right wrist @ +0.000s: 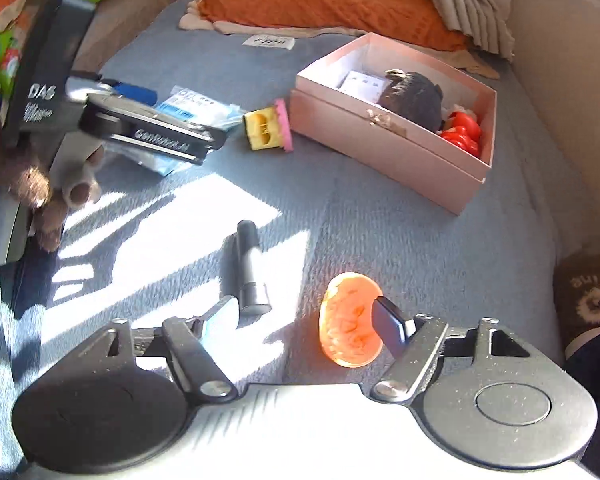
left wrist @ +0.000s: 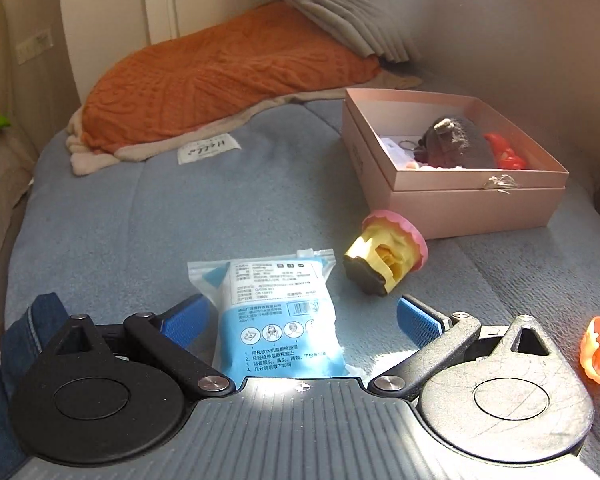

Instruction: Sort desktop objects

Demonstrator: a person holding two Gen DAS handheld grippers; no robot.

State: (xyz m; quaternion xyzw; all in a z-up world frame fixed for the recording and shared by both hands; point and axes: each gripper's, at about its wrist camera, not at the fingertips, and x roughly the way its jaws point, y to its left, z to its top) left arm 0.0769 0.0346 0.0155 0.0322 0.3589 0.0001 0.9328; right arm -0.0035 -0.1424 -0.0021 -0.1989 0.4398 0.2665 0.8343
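Blue ribbed pads line the fingers of the left gripper (left wrist: pixel 300 320), which stands spread wide at the bottom of the left wrist view. Between the pads, touching neither, lies a soft blue-and-white sachet pack (left wrist: pixel 278 316), glossy film with printed text.

In the right wrist view, the right gripper (right wrist: pixel 306 320) is likewise spread and holds nothing. Its right fingertip overlaps a translucent orange disc (right wrist: pixel 346 320) in the lower centre; contact cannot be confirmed. Just beside the left fingertip lies a dark cylindrical tube (right wrist: pixel 250 268), smooth and rigid, in a patch of sunlight.

Further up, in the middle of the left wrist frame, a yellow-and-pink toy (left wrist: pixel 384 260) with a scalloped pink rim rests on its side on the grey-blue blanket (left wrist: pixel 120 220), close to the box.

At centre right stands the pink cardboard box (left wrist: pixel 460 196), open and straight-walled. It already contains a dark fuzzy item (left wrist: pixel 454 144), a glossy red item (left wrist: pixel 504 152) and a white card.

Assessment: sorting is part-way complete. Several items are boxed; the pack, toy, tube and disc remain outside.

An orange textured cushion (left wrist: pixel 220 76) occupies the upper left.
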